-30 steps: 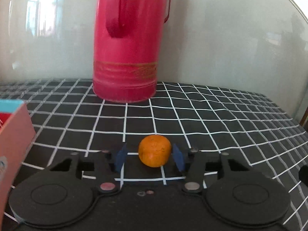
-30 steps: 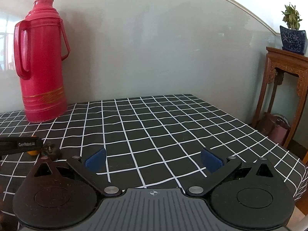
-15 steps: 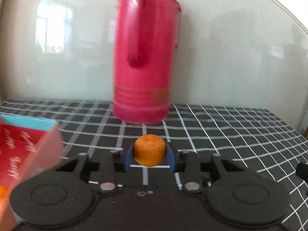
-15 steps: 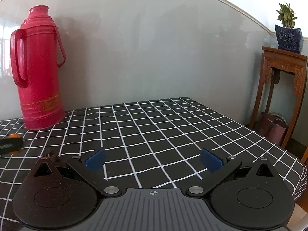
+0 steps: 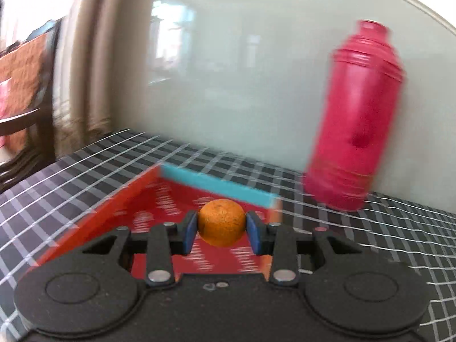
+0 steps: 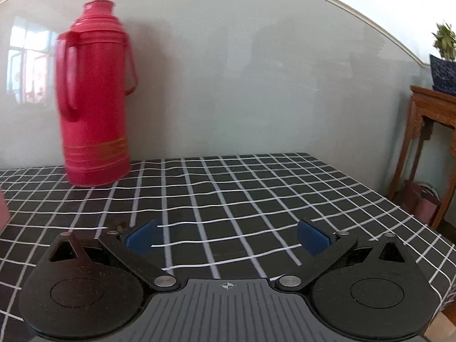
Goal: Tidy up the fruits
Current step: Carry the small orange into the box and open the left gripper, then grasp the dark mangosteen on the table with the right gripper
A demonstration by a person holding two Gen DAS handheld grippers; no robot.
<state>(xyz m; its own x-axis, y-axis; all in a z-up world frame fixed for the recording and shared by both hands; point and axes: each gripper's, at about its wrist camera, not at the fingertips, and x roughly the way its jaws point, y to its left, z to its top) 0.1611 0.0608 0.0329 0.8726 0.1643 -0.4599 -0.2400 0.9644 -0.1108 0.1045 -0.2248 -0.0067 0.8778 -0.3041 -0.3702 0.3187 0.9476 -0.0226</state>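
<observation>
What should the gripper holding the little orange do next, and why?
Probably lower a bit and let go. The left gripper is shut on the orange, which hangs over the open red box, so a short drop should land it inside. The right gripper is open, holding nothing.

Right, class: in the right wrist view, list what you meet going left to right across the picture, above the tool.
Red thermos → bare grey wall → wooden side stand with the potted plant on it.

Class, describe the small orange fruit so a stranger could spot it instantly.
Find the tall red thermos on the checked tablecloth. Left of it lies an open red box. Above that box, the left tool clamps the orange fruit, the only round orange thing.
</observation>
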